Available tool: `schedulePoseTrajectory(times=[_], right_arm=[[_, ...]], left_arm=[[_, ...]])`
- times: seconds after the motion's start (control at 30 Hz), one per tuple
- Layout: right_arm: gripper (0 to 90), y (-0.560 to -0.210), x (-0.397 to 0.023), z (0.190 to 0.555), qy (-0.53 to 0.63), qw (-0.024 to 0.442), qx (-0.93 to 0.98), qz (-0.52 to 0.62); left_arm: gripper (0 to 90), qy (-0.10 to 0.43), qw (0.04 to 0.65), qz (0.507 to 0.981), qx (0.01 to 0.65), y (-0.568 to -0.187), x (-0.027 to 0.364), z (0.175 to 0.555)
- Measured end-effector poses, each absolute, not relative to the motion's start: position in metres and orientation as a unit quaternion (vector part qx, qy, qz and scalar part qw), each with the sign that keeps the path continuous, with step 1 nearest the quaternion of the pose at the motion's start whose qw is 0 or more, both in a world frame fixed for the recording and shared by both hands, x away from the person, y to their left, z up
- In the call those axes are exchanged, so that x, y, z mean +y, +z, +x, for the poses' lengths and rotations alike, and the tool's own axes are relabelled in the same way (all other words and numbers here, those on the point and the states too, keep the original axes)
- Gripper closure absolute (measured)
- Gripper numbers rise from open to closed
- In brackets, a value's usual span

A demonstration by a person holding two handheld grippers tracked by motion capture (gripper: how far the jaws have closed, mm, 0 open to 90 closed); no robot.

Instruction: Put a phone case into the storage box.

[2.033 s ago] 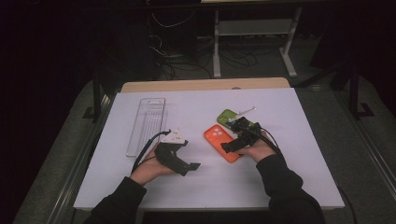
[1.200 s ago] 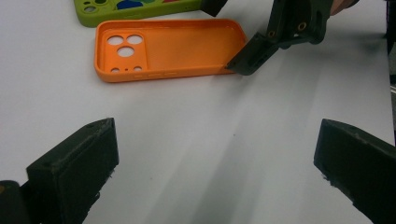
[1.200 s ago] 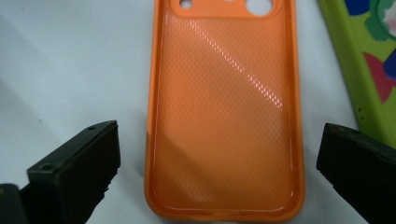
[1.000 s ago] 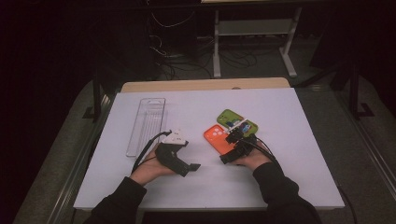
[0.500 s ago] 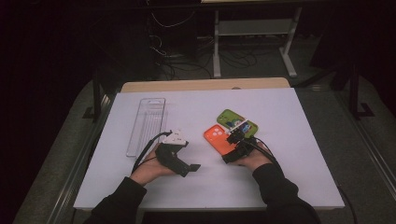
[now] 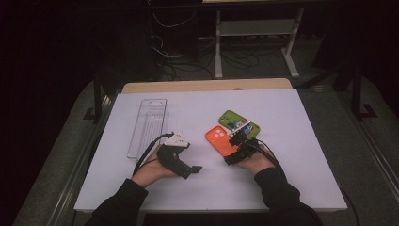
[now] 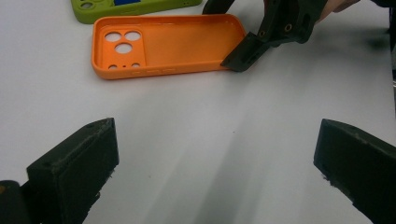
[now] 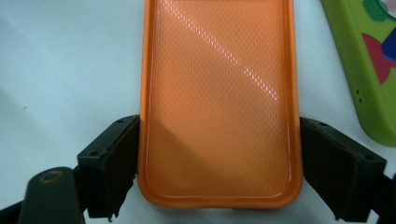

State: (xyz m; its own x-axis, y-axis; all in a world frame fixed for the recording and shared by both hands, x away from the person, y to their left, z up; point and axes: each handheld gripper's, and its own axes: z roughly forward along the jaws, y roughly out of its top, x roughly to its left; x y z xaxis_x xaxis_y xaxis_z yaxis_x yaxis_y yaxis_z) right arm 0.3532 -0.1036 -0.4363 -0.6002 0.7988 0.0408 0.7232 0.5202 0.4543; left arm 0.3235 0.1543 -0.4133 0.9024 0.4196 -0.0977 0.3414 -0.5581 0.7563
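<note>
Two grippers, one orange phone case point(image 8: 219, 102).
Right gripper point(image 8: 219, 172) fingers have just been closing, now pinching its sides for lifting; left gripper point(image 7: 215, 172) fingers open, idle.

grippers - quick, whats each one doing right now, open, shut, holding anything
Left gripper: open, nothing between its jaws.
Right gripper: jaws have just closed onto the sides of the orange phone case, gripping its near end.

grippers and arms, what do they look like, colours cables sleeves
Both grippers are black. The left gripper carries a pale grey plate on top and trails a black cable. The right gripper has black cables looping from it. Its jaws are blocky, with small screw holes. The person wears dark long sleeves.
</note>
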Motion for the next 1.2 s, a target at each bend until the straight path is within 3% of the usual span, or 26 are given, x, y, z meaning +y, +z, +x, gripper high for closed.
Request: schedulePoseTrajectory(times=[0.77,1.2], right_arm=[[15.6,-0.404,-0.137,0.364,0.27,0.093,0.895,0.342],[15.5,-0.387,-0.161,0.363,0.301,0.075,0.917,0.249]], left_arm=[[0.0,0.042,0.432,0.876,0.212,-0.397,0.153,0.328],[0.0,0.035,0.427,0.89,0.158,-0.372,0.151,0.343]])
